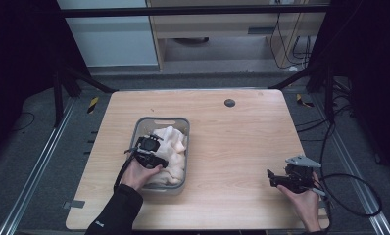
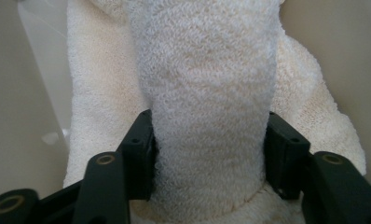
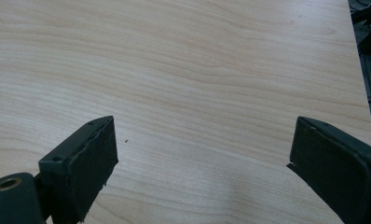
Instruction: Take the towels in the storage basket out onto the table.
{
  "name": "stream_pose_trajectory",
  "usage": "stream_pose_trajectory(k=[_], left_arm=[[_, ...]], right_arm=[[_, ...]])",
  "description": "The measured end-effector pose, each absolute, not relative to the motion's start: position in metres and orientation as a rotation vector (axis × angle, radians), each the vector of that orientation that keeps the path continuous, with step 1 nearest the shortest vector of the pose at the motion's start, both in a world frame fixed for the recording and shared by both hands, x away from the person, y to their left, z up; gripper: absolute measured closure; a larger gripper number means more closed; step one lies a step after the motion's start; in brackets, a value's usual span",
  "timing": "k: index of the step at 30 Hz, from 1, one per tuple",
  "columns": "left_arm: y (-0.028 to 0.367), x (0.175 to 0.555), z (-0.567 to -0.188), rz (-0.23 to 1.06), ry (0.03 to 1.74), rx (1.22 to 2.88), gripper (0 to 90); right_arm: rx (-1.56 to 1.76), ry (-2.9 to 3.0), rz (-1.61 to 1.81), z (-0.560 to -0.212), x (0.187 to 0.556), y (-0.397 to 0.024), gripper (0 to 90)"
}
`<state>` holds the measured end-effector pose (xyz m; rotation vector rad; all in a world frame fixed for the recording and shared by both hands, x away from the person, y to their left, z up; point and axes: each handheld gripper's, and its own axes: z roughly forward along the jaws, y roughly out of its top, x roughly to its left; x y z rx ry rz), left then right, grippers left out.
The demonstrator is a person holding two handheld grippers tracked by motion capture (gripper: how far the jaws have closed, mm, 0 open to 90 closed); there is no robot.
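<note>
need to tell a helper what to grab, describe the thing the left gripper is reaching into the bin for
On the light wooden table, look left of centre for the grey plastic bin with handle slots. Inside lies a bunched cream terry-cloth towel; the left gripper is shut on a raised fold of it. It is the soft, pale, looped-pile thing there, unlike the hard bin and bare wood.

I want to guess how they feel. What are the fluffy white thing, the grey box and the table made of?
The towel looks like cotton terry: cream, matte, covered in tiny loops, and it bunches softly between the left gripper jaws. The bin seems to be plastic: grey, smooth walls with a moulded handle slot. The table looks like wood, perhaps a laminate: pale grain lines under a smooth, faint sheen.
</note>
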<state>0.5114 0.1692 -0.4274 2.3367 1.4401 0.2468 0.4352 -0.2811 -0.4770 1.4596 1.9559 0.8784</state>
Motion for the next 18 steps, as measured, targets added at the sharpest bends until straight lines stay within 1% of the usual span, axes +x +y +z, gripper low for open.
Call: stream_pose_trajectory(k=[4,9,18], left_arm=[[0.172,0.511,-0.425,0.243,1.428,2.33,50.2],[0.176,0.509,-0.418,0.236,1.41,2.306,53.2],[0.186,0.504,-0.393,0.257,1.369,2.253,61.6]], right_arm=[[1.457,1.962,0.883,-0.477,0.435,-0.28,7.8],[1.452,1.965,0.88,-0.478,0.436,-0.279,8.2],[1.45,1.965,0.884,-0.478,0.436,-0.279,8.7]])
